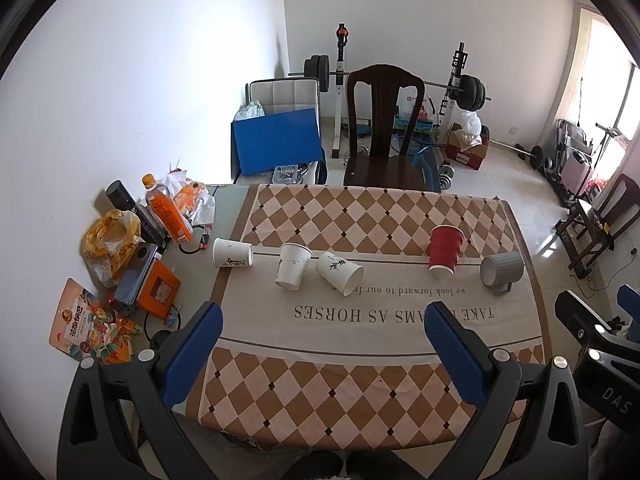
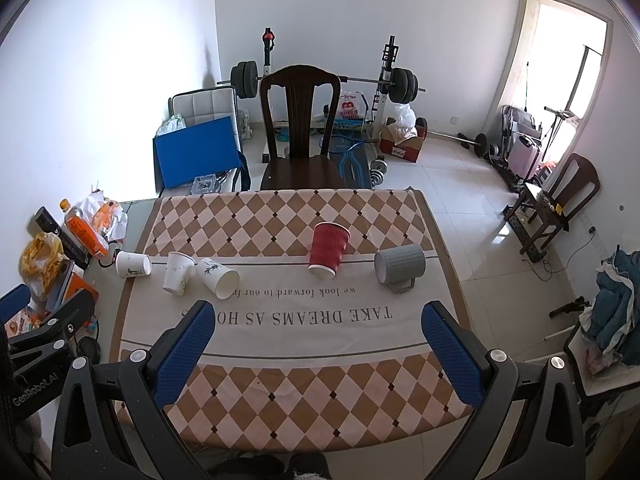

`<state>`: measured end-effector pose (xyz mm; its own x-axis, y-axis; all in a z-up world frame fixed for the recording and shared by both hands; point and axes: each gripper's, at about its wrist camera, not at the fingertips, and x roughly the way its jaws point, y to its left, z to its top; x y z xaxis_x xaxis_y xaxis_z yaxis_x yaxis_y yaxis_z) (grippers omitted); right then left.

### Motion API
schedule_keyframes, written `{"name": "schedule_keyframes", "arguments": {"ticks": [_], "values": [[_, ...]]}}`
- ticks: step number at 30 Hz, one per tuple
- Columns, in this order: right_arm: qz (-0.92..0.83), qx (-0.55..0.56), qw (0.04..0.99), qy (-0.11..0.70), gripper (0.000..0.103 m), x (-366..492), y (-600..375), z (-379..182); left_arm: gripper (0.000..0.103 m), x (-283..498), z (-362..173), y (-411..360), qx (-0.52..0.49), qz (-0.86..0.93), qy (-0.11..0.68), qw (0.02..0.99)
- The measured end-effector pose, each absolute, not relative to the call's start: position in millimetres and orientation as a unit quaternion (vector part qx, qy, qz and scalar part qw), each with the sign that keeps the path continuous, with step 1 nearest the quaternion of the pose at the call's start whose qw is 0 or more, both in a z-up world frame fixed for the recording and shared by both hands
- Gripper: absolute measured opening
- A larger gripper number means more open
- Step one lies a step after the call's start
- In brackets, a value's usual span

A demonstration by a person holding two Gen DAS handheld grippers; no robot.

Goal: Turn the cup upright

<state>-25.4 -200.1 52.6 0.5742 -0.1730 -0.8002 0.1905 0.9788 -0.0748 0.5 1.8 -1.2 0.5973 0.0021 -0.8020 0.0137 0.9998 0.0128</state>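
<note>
Several cups lie on their sides in a row across the checked tablecloth (image 1: 360, 208). From left: three white paper cups (image 1: 232, 253) (image 1: 293, 266) (image 1: 339, 273), a red ribbed paper cup (image 1: 445, 251) and a grey mug (image 1: 502, 268) with its handle down. They also show in the right wrist view: white cups (image 2: 133, 265) (image 2: 179, 273) (image 2: 217, 278), the red cup (image 2: 328, 250), the mug (image 2: 400, 266). My left gripper (image 1: 324, 340) and right gripper (image 2: 318, 338) are both open and empty, held above the near half of the table, well short of the cups.
Clutter fills the table's left edge: an orange drink bottle (image 1: 168, 210), a yellow bag (image 1: 110, 240), an orange box (image 1: 158, 288) and a snack packet (image 1: 86, 322). A dark wooden chair (image 1: 382, 128) stands behind the table. Weights and a barbell rack (image 1: 460, 80) are beyond.
</note>
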Motion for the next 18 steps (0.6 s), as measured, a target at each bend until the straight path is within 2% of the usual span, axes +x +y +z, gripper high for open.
{"name": "schedule_keyframes", "arguments": {"ticks": [18], "values": [[-0.104, 0.006, 0.888, 0.447, 0.103, -31.5, -204.9, 56.5, 0.103, -2.3, 2.6, 2.7, 0.008, -0.004, 0.447, 0.894]]}}
